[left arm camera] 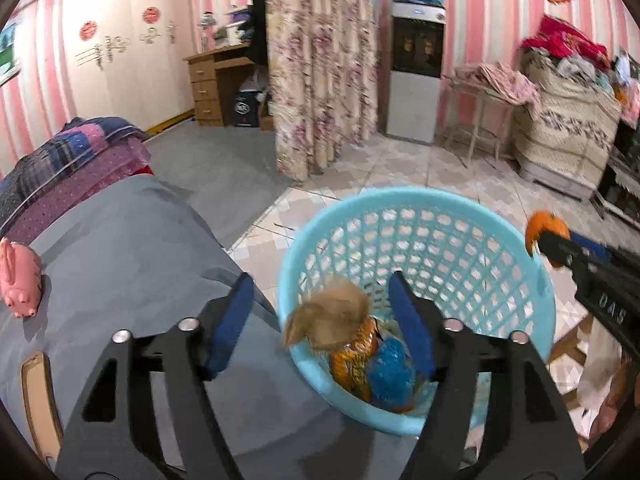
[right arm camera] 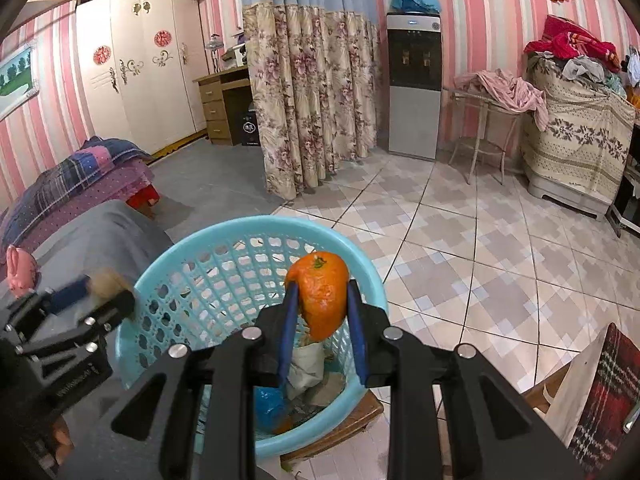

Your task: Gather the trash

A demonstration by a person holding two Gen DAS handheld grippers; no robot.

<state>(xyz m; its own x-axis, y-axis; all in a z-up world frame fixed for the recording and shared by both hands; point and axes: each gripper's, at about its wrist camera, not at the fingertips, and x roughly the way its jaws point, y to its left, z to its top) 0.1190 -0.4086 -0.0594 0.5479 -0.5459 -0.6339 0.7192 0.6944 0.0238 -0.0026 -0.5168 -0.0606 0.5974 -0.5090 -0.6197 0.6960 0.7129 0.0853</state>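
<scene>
While the left claw (left arm camera: 324, 320) gapes above a brown scrap (left arm camera: 332, 316), the right claw (right arm camera: 322, 300) pinches orange peel (right arm camera: 322, 294).

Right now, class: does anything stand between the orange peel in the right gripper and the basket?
Nothing visible does. The right gripper holds the peel above the basket's open mouth.

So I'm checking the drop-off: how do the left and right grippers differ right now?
The left gripper stands open, and a blurred brown scrap between its fingers looks already let go; the right gripper is shut on an orange peel. The left gripper is over the blue basket near its rim; the right gripper's peel reaches further over the opening. Both have blue pads on black fingers.
</scene>
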